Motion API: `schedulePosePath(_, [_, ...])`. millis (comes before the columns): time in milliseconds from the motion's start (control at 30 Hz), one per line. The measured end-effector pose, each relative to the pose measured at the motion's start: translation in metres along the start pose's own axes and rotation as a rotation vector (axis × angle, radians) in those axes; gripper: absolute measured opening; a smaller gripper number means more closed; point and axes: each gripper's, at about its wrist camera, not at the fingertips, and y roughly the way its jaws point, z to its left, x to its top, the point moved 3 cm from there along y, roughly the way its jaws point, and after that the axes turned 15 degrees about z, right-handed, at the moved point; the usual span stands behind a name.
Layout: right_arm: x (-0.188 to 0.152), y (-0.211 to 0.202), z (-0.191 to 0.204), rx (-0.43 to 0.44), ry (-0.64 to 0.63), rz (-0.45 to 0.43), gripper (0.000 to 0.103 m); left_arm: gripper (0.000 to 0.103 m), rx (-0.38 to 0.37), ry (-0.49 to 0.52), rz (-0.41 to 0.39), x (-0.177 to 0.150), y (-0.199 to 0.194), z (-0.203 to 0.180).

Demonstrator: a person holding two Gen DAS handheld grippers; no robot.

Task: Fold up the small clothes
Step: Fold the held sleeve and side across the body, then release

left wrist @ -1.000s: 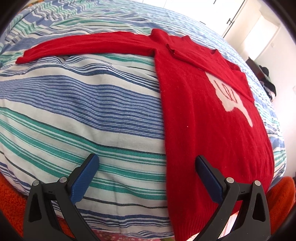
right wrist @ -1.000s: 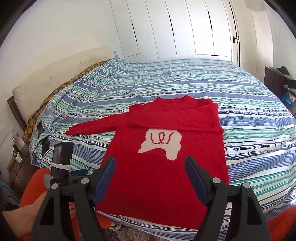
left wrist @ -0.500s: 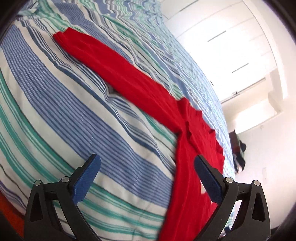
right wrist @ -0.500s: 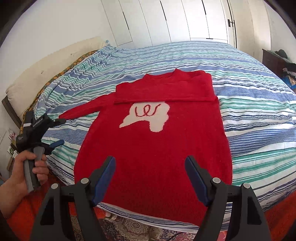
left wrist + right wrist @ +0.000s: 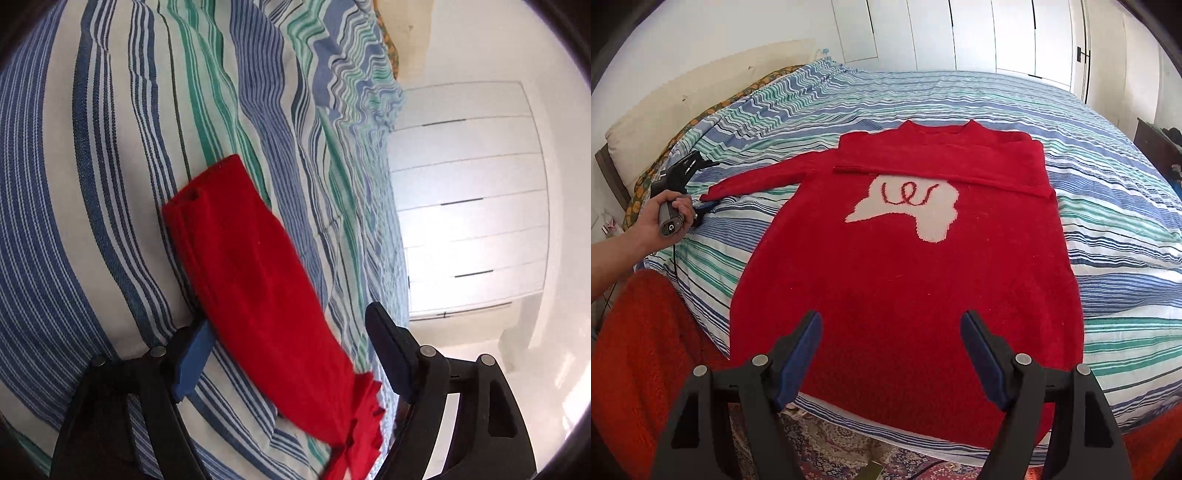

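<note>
On bed, left gripper straddling sleeve — spread.

A wide bed is filling most of the room, and a duvet cover striped in blue, green and white is lying over it. White wardrobe doors are running along the far wall, and daylight is glaring off them. A cream headboard is leaning against the left wall, with a floral sheet showing beneath it. A patterned rug is covering the floor at the foot, and a dark wooden cabinet is standing at the right.
</note>
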Motion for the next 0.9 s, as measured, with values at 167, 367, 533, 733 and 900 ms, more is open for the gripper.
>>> schedulePosePath(167, [0.000, 0.004, 0.005, 0.022, -0.017, 0.000, 0.077, 0.055, -0.023, -0.019, -0.029, 0.009, -0.012, 0.017])
schedulePosePath(367, [0.000, 0.008, -0.004, 0.063, 0.011, 0.003, 0.076, 0.045, 0.056, 0.016, -0.037, 0.023, -0.018, 0.009])
schedulePosePath(533, [0.000, 0.003, -0.019, 0.085, 0.065, -0.022, 0.077, 0.001, 0.116, 0.141, -0.004, 0.006, -0.015, -0.022])
schedulePosePath(733, [0.002, -0.001, -0.036, 0.106, 0.125, -0.057, 0.077, 0.001, 0.081, 0.444, 0.163, -0.052, 0.032, -0.149])
schedulePosePath(900, [0.003, -0.006, -0.041, 0.125, 0.133, -0.087, 0.077, 0.002, 0.038, 0.688, 0.354, -0.140, 0.102, -0.255])
